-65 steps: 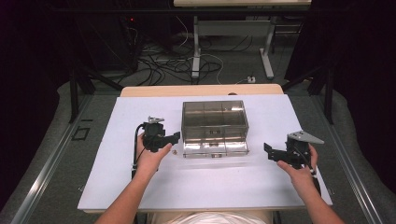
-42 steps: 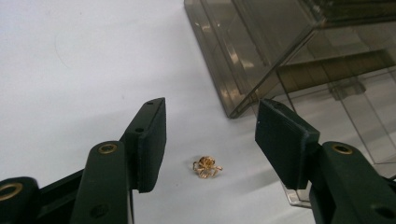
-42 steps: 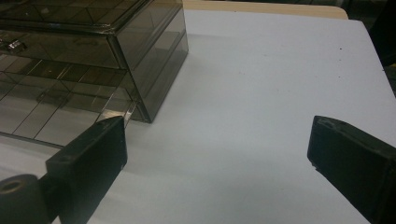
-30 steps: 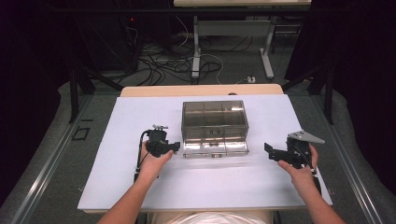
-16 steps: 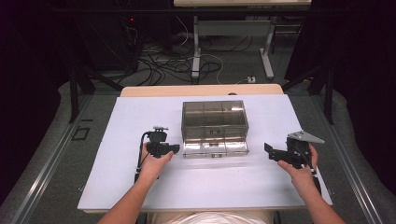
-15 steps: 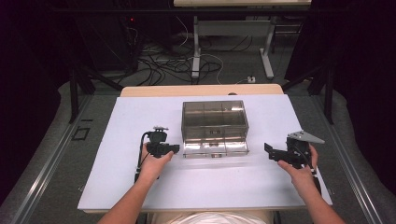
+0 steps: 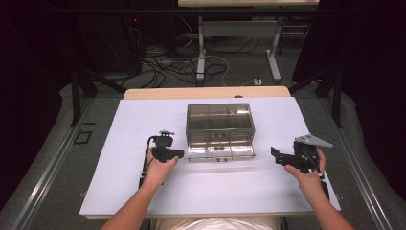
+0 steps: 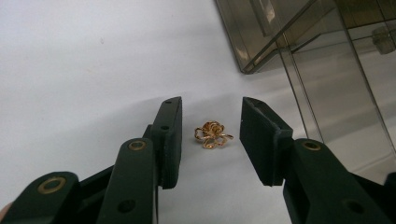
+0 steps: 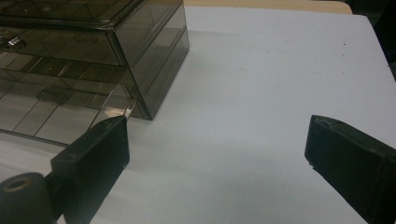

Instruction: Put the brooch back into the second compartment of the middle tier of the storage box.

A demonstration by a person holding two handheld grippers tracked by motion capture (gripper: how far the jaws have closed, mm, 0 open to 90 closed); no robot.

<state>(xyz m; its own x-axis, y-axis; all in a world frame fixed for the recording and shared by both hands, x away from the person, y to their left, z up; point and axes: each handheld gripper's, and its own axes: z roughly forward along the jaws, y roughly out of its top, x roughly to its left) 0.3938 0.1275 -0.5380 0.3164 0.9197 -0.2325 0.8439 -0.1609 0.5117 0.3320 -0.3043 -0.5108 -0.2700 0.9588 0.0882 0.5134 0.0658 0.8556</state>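
Observation:
A small gold flower-shaped ornament (image 8: 212,135) lies on the white table between the two jaws of my left gripper (image 8: 210,128), which is open around it without touching it. In the high view that left gripper (image 7: 178,154) sits just left of the smoky clear drawer box (image 7: 219,123), whose lower drawer (image 7: 221,152) is pulled out toward me. My right gripper (image 7: 276,155) hovers right of the box, jaws wide apart with nothing between them. The right gripper view shows the box's corner (image 9: 140,51) and its open drawer (image 9: 56,116).
The white tabletop (image 7: 215,191) has free room in front of and beside the box. Beyond the table's far wooden edge (image 7: 206,92) are cables and desk legs on the floor. Black drapes flank both sides.
My left gripper moved right and down toward the box's left front corner, and now straddles the gold ornament. The right gripper has stayed in place.

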